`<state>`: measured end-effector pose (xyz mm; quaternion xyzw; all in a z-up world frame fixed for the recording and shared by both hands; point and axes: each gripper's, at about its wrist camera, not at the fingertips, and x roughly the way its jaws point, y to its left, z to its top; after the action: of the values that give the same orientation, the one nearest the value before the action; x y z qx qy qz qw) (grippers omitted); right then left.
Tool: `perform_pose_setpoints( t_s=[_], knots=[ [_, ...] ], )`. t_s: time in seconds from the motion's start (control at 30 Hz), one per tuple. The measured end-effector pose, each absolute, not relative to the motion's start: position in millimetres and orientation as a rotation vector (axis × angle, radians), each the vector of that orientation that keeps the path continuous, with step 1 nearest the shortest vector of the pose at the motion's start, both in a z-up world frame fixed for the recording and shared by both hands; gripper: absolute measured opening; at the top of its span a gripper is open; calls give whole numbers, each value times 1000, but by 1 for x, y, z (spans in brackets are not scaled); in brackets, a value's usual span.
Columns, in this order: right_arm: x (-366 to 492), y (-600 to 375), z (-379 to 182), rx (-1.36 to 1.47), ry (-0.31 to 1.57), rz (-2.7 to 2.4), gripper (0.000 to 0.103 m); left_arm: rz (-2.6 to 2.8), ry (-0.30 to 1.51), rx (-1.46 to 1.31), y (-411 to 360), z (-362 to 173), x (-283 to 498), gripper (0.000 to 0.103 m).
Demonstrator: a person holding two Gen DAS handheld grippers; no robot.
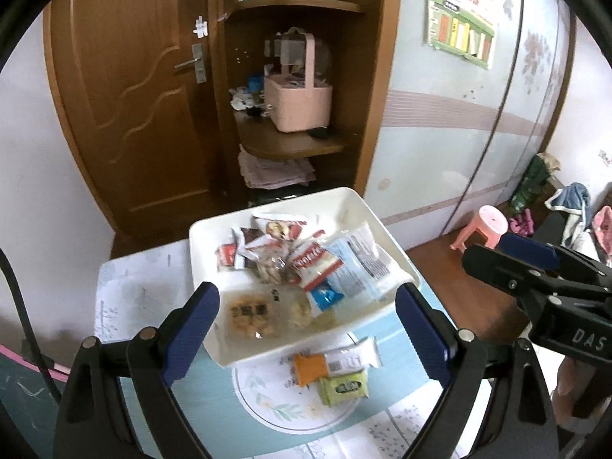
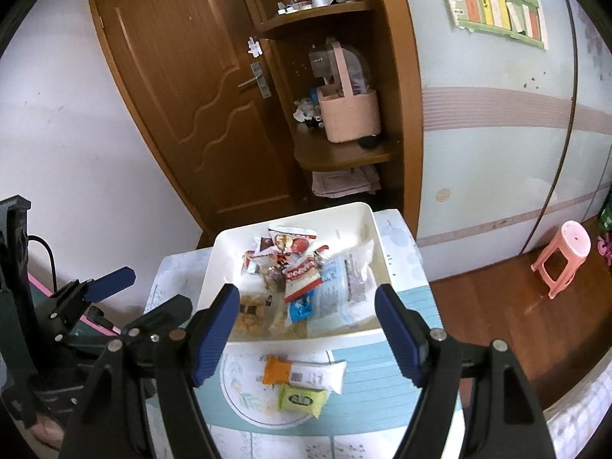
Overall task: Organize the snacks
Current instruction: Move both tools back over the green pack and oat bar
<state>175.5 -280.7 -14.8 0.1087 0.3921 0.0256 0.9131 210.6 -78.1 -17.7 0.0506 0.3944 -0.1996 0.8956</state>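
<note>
A white rectangular tray (image 1: 355, 202) (image 2: 367, 214) on the small table holds several snack packets, among them a red-and-white packet (image 1: 315, 262) (image 2: 302, 277) and a large pale blue packet (image 1: 355, 264) (image 2: 336, 290). In front of the tray lie an orange-and-white packet (image 1: 332, 363) (image 2: 302, 375) and a green packet (image 1: 344, 384) (image 2: 302, 399) on the tablecloth. My left gripper (image 1: 308, 332) is open and empty above the tray's near edge. My right gripper (image 2: 306, 332) is open and empty, also above the near edge. The right gripper also shows at the left wrist view's right side (image 1: 535, 264).
The table (image 1: 137, 290) (image 2: 405, 306) has a floral blue cloth. Behind it stand a wooden door (image 1: 130, 88) and corner shelves with a pink basket (image 1: 298, 103) (image 2: 350, 114). A pink stool (image 1: 482, 229) (image 2: 562, 260) stands on the wooden floor to the right.
</note>
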Motion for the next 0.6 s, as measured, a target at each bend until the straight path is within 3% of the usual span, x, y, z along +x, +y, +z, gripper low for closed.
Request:
perform_pose_setpoints(
  t_s=[0.3,0.6],
  knots=[
    [148,-289,-42,109,849,12,74,-427,881,41,-63,-59,192,93],
    [151,-288,-118,132,1016,78,74,-406,1050,107,-65,-138,188,93]
  ],
)
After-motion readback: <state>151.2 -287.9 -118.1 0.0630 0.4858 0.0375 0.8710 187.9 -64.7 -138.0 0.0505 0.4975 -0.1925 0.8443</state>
